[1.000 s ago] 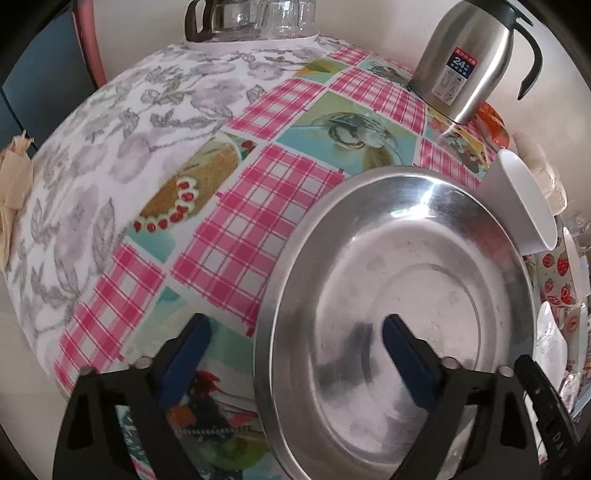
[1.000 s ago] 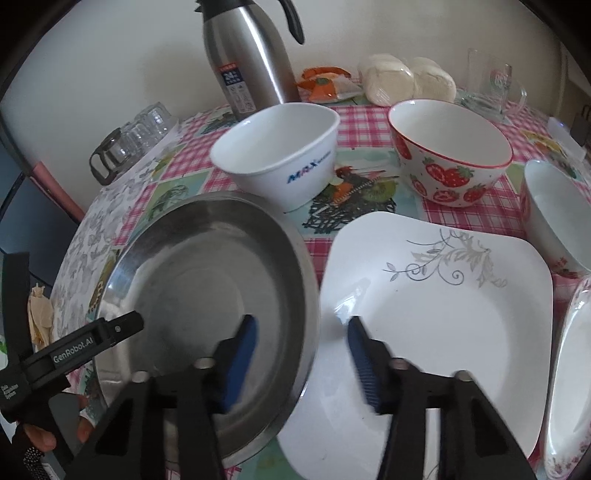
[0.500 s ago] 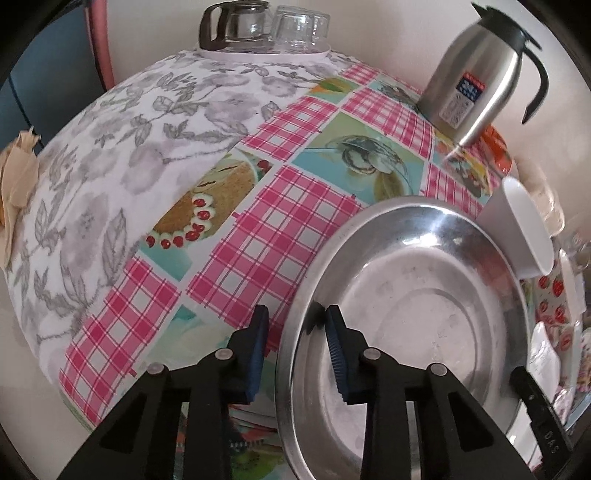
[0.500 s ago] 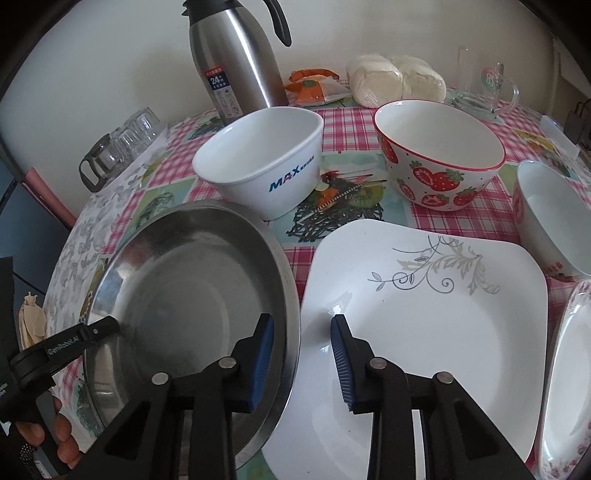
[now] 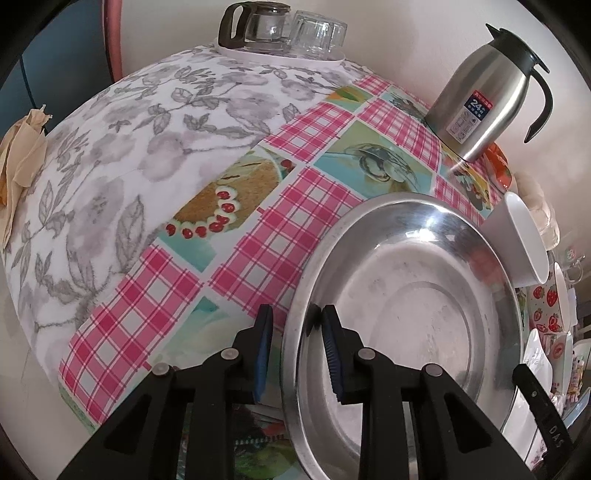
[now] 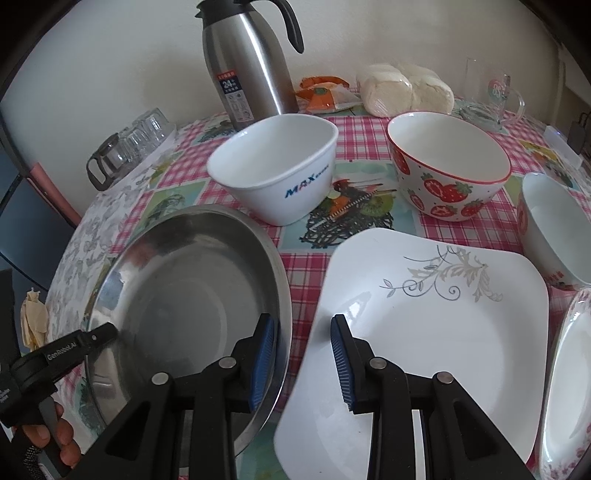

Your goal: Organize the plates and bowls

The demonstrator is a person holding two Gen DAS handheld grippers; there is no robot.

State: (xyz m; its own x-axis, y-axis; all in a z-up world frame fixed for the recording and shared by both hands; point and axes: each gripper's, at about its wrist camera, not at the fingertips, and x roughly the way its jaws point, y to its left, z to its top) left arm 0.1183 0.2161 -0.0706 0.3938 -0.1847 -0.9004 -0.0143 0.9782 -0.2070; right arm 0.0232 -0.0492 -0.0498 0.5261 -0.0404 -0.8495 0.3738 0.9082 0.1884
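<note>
A steel plate [image 5: 417,306] lies on the checked tablecloth; it also shows in the right wrist view [image 6: 192,288]. My left gripper [image 5: 295,350] is shut on the plate's near-left rim, one pad inside and one outside. My right gripper [image 6: 303,358] straddles the plate's right rim, with its jaws apart and not clamped. A square white plate [image 6: 424,332] with a grey vine print lies to the right. A white bowl [image 6: 277,173], a strawberry bowl [image 6: 450,162] and another white bowl [image 6: 554,229] stand behind.
A steel thermos [image 6: 251,62] stands at the back; it also shows in the left wrist view [image 5: 484,96]. Glass cups and a jug [image 5: 280,29] sit on a tray at the far left. A floral-rimmed plate [image 6: 569,387] lies at the right edge. Wrapped buns [image 6: 402,92] and a glass mug [image 6: 495,99] are at the back right.
My left gripper closed from wide open onto the steel plate's rim. My right gripper narrowed around the opposite rim, and both cameras pulled back slightly.
</note>
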